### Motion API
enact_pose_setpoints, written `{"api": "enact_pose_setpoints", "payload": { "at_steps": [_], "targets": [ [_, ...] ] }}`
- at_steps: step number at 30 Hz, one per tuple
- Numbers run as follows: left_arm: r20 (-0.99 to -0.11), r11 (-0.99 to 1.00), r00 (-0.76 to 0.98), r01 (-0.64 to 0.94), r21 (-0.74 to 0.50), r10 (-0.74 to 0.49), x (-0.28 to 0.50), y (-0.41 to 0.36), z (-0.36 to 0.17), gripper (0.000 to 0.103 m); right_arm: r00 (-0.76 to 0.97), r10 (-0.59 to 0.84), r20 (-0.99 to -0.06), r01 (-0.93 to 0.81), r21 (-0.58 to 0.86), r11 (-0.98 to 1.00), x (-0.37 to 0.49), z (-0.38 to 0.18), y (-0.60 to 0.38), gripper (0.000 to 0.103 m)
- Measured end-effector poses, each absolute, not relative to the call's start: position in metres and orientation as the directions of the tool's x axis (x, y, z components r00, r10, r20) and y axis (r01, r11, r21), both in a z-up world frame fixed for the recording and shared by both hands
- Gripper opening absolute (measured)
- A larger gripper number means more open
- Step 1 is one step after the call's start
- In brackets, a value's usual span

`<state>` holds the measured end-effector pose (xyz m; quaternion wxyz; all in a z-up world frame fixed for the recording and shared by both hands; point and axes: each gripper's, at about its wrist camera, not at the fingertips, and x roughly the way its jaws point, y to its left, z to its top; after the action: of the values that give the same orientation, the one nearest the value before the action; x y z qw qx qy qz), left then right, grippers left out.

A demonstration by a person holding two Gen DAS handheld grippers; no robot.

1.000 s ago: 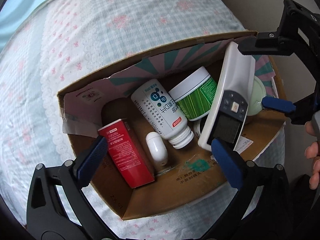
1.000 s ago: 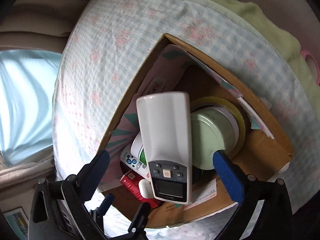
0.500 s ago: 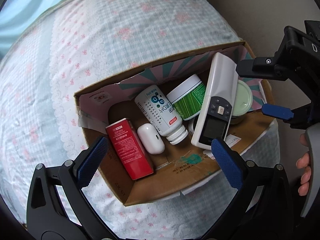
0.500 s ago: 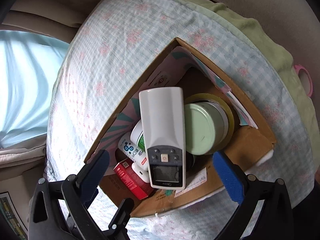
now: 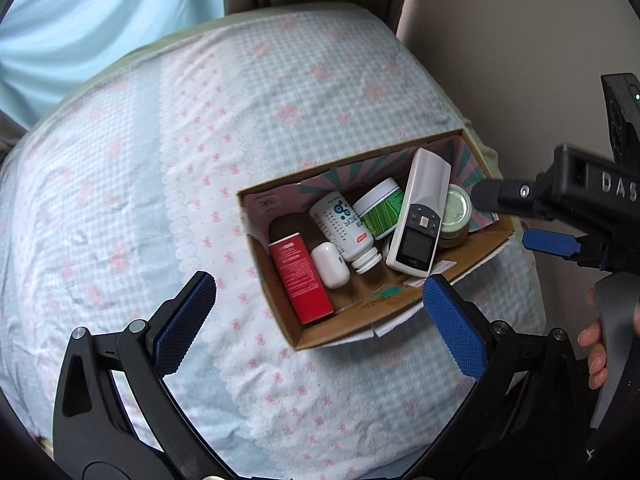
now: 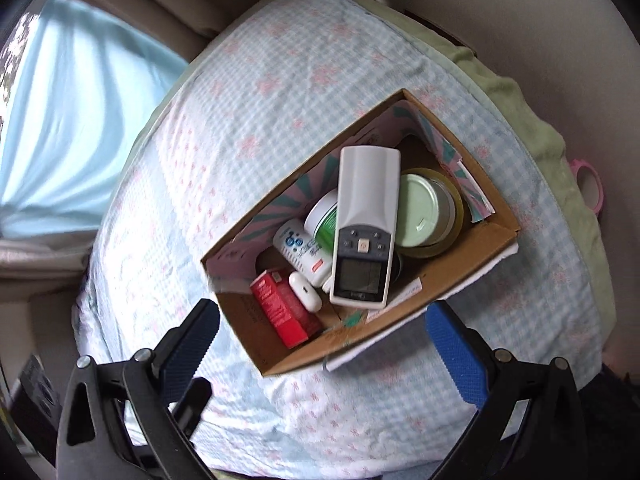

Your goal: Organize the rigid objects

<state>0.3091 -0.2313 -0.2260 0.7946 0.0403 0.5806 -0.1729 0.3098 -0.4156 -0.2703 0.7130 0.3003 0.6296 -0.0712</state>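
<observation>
1. A bed fills both views, covered by a pale blue checked bedspread with pink bows; a light blue curtain hangs at the upper left of the left wrist view and a plain wall at the upper right.
2. At the lower left and lower right of that view the left gripper shows its blue pads spread wide with nothing between them, hanging above the bedspread near the box's near corner.
3. Right of centre sits an open cardboard box, resting directly on the bedspread and holding all the loose items, which suggests the sorting is largely done.
4. Inside, from left to right: a red carton lying flat, a white earbud case just beside it, a white pill bottle on its side, and a green-labelled jar.
5. Next comes a white remote control, lying slanted across the other items, probably because the floor of the box is already full.
6. A pale green lidded jar inside a tape roll occupies the right end.
7. At the right edge, the right gripper is likewise spread and empty; a hand grips its handle.
</observation>
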Motion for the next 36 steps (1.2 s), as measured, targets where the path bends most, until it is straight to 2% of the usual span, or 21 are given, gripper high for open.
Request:
{"api": "enact_pose_setpoints", "payload": {
  "at_steps": [5, 12, 19, 25, 31, 36],
  "targets": [
    [-0.922, 0.950, 0.311, 0.277, -0.143, -0.229, 0.292, -0.192, -0.194, 0.103, 0.147, 0.255, -0.956, 0.366, 0.292, 0.884, 0.296, -0.249, -0.383, 0.103],
    [-0.895, 0.976, 0.399, 0.167, -0.143, -0.199, 0.253, -0.117, -0.141, 0.103, 0.284, 0.109, -0.953, 0.179, 0.164, 0.970, 0.262, -0.191, -0.327, 0.103],
    [-0.803, 0.987, 0.576, 0.052, -0.153, -0.155, 0.203, -0.050, -0.065, 0.103, 0.564, 0.062, -0.824, -0.035, 0.051, 0.998, 0.222, -0.090, -0.266, 0.103],
    [-0.645, 0.992, 0.758, 0.023, -0.124, -0.099, 0.164, -0.021, 0.022, 0.103, 0.754, 0.091, -0.650, -0.115, 0.006, 0.993, 0.186, 0.002, -0.236, 0.103],
    [-0.563, 0.990, 0.821, 0.021, -0.139, -0.097, 0.136, -0.010, 0.057, 0.103, 0.796, 0.069, -0.601, -0.103, -0.022, 0.994, 0.168, 0.025, -0.223, 0.103],
    [-0.558, 0.992, 0.825, 0.021, -0.123, -0.087, 0.126, -0.013, 0.054, 0.103, 0.792, 0.062, -0.607, -0.088, -0.014, 0.996, 0.161, 0.020, -0.224, 0.103]
  ]
}}
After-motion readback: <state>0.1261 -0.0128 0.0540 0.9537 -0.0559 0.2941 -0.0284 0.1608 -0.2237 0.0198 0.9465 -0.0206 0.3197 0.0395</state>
